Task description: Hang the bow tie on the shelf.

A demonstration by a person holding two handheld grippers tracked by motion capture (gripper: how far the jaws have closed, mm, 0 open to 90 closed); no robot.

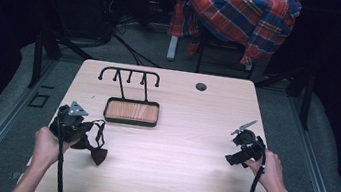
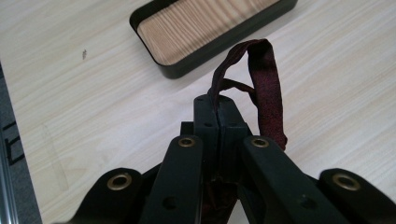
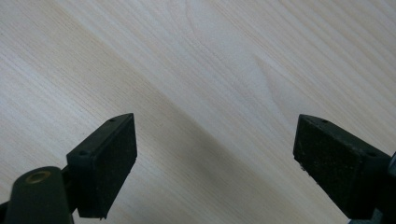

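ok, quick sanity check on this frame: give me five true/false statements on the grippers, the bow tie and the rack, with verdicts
1. The left gripper is shut on the dark red bow tie. True.
2. The right gripper holds the strap. False: its jaws stand wide apart over bare table.
3. The bow tie hangs from the hooks of the black rack. False: it lies by the left gripper, near the table's front left.
4. The wood-lined tray at the rack's base has nothing in it. True.
5. A plaid cloth lies on the table. False: it is draped over a chair behind the table.

A plaid shirt (image 1: 243,13) drapes a chair beyond the table (image 1: 188,169).
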